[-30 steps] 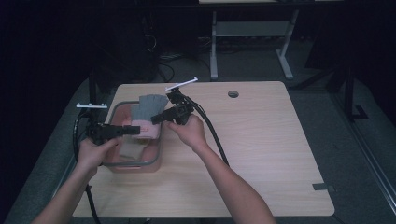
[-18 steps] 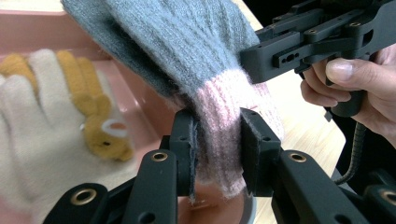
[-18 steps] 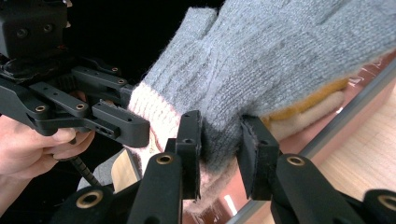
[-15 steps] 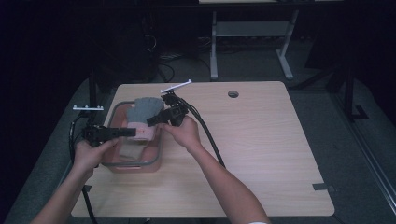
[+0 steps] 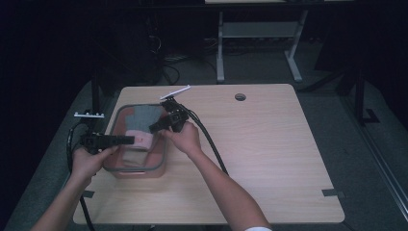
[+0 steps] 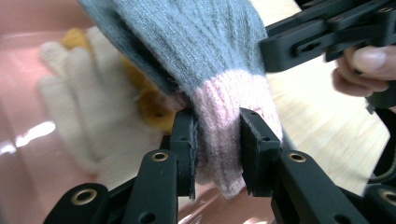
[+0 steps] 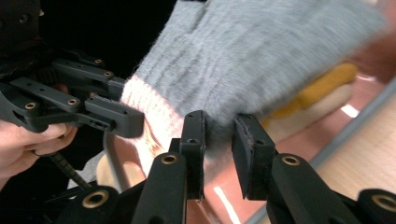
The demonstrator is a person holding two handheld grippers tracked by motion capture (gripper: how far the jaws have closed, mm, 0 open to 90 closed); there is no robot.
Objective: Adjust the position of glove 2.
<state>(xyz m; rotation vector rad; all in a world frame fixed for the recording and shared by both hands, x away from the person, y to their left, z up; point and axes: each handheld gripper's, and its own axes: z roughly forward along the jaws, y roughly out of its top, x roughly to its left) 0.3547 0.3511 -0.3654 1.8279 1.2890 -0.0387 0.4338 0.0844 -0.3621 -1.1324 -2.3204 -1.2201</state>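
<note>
Clearly both grippers had the grey glove (image 6: 196, 51) over the clear tub (image 5: 163, 166). Left gripper (image 6: 217, 154) clamped its pink cuff; right gripper (image 7: 218, 156), jaws just closing, pinched the grey knit nearby. Glove's long axis ran away from both hands, fingers toward the tub's far end.
</note>
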